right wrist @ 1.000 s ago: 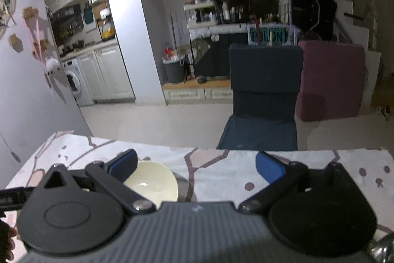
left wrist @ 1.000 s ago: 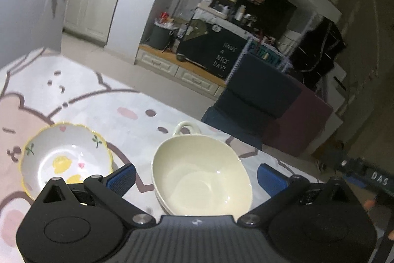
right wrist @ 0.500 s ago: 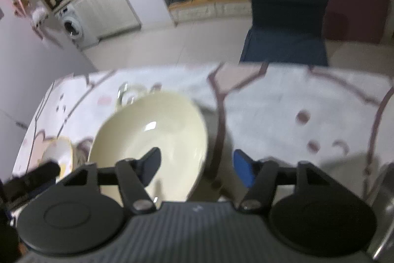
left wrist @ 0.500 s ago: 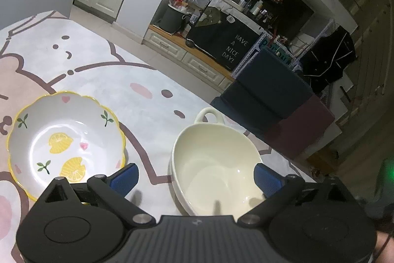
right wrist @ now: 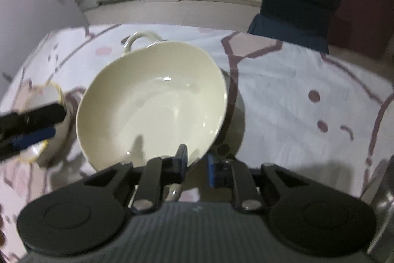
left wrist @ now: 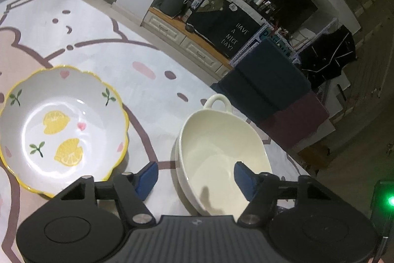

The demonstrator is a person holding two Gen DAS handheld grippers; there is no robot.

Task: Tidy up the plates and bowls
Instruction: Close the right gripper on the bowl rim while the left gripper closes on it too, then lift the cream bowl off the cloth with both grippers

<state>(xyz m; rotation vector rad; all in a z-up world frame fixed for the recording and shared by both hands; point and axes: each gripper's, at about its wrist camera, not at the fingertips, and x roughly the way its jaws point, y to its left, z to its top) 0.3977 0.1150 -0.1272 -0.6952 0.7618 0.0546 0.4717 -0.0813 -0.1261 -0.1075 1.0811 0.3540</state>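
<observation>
Two cream bowls (right wrist: 152, 110) sit nested on the bear-print tablecloth (right wrist: 295, 95), the lemon-pattern bowl (left wrist: 61, 125) just beside them on the left. Right gripper (right wrist: 195, 162) straddles the upper bowl's near rim, jaws closing, pads not clearly pressing. Left gripper (left wrist: 194, 175) spans the near-left rim, jaws closing, gaps visible.
</observation>
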